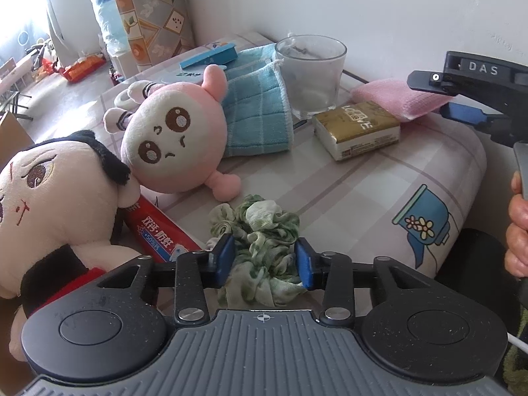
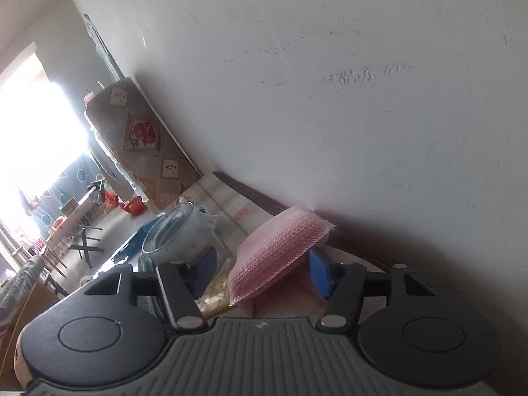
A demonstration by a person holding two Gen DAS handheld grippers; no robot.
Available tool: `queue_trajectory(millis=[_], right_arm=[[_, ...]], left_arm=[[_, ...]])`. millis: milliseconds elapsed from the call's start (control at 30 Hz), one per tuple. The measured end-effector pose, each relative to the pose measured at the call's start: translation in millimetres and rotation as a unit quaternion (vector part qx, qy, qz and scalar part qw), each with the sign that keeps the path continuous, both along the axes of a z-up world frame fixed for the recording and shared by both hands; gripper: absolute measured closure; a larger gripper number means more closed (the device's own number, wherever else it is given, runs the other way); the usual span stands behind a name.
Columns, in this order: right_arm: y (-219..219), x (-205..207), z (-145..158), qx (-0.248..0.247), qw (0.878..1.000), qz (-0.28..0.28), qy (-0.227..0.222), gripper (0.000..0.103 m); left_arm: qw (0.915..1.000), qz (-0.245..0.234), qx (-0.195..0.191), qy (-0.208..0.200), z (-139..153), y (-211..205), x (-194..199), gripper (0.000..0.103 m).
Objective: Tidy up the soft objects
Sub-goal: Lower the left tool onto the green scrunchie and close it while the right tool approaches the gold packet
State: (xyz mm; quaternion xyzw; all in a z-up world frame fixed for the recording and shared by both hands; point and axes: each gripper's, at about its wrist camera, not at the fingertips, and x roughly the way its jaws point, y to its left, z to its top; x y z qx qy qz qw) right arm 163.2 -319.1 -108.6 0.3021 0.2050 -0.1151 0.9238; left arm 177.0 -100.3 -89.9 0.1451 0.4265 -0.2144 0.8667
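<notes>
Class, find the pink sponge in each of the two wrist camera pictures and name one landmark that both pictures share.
Left wrist view: the pink sponge lies at upper right, by the wall, under the right gripper.
Right wrist view: the pink sponge sits low in the centre, between the blue pads, tilted.
Shared landmark: the glass cup, just left of the sponge in both.

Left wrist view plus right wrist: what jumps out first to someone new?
Two plush toys dominate the left: a pink round-headed doll lying mid-table and a cream, black-haired doll at the near left edge. Up front, a crumpled green-and-white cloth sits between the left gripper's blue pads. In the right wrist view, a pink sponge sits between the right gripper's pads.
</notes>
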Motion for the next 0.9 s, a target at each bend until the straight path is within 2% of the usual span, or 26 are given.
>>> queue_trajectory(millis=[133, 267, 333, 367, 400, 433, 467, 567, 700, 767, 900], right_arm=[[-6, 10, -5, 0.029, 1.000, -0.012, -0.004, 0.041], [-18, 17, -14, 0.081, 0.996, -0.034, -0.011, 0.042], [-21, 17, -15, 0.085, 0.995, -0.048, -0.024, 0.055], [-23, 17, -16, 0.093, 0.994, -0.049, -0.028, 0.072], [-25, 17, -16, 0.099, 0.993, -0.048, -0.031, 0.083], [-25, 17, -17, 0.101, 0.993, -0.046, -0.033, 0.085], [-24, 15, -16, 0.099, 0.993, -0.043, -0.037, 0.089], [-19, 6, -7, 0.082, 0.995, -0.031, -0.057, 0.098], [-3, -11, 18, 0.020, 0.996, -0.013, -0.089, 0.098], [0, -20, 29, 0.009, 0.995, -0.003, -0.099, 0.098], [5, -26, 45, -0.031, 0.996, 0.030, -0.076, 0.095]], left_arm=[[1.0000, -0.002, -0.002, 0.000, 0, 0, 1, 0.066], [1.0000, -0.006, 0.002, -0.002, -1, -2, -1, 0.067], [1.0000, -0.006, 0.002, -0.003, -1, -1, -1, 0.070], [1.0000, -0.005, 0.002, -0.003, -1, -1, -1, 0.073], [1.0000, -0.004, 0.002, -0.005, -1, -1, -1, 0.075], [1.0000, -0.002, 0.002, -0.007, -1, 0, -1, 0.078], [1.0000, -0.001, 0.002, -0.008, 0, 0, -1, 0.085], [0.9999, 0.002, -0.006, -0.012, 2, 2, -2, 0.089], [0.9996, 0.004, -0.027, -0.010, 8, 6, -4, 0.092], [0.9994, 0.007, -0.033, -0.009, 11, 8, -6, 0.093], [0.9990, 0.012, -0.041, -0.012, 17, 13, -15, 0.093]])
